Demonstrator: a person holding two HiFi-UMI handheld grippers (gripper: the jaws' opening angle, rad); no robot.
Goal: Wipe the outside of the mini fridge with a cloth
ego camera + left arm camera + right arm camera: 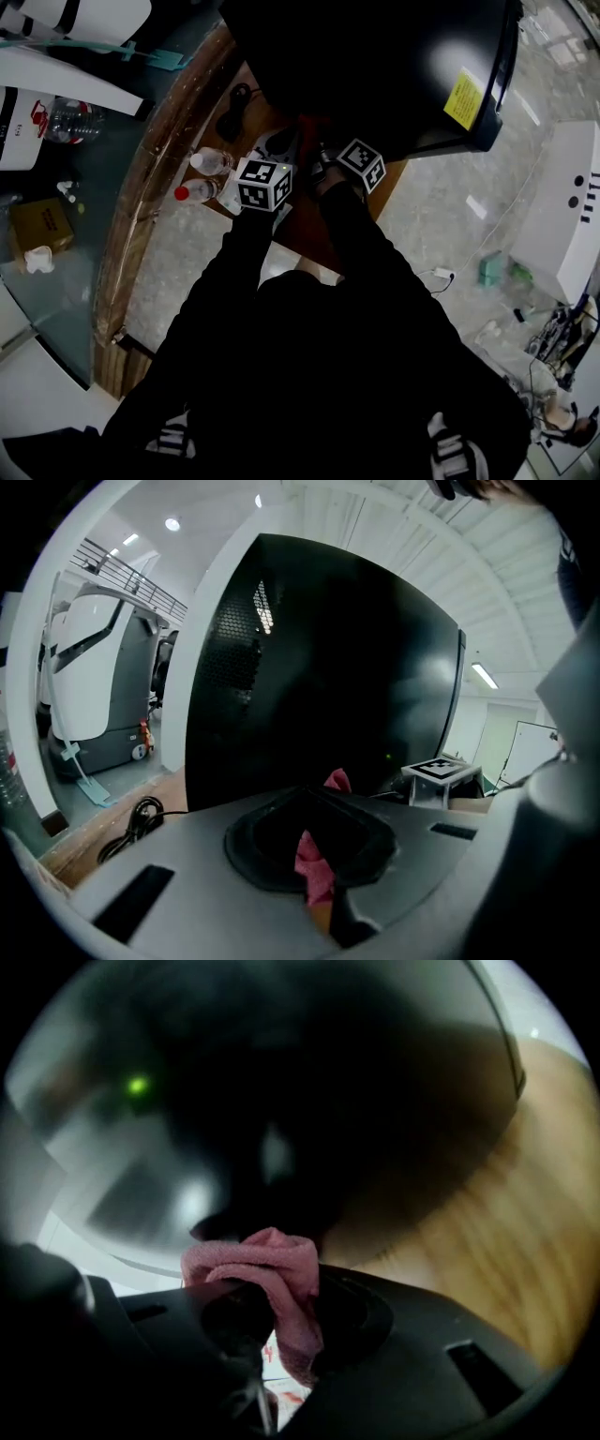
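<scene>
The black mini fridge (375, 66) stands on a wooden table (178, 122) and fills the left gripper view as a tall dark wall (319, 667). A pink cloth (315, 866) sits pinched in my left gripper (314, 855), with a tip (337, 781) poking out beyond the jaws. My right gripper (272, 1307) is shut on a bunched pink cloth (267, 1265), close against the fridge's glossy side (281, 1072). In the head view both grippers, left (284, 142) and right (324, 157), sit side by side at the fridge's near face.
Two clear bottles (208, 161) (194, 192) lie on the table just left of my left gripper. A black cable (234, 105) lies by the fridge's left side. The table's curved edge (122, 244) drops to a stone floor. A white machine (94, 677) stands at the far left.
</scene>
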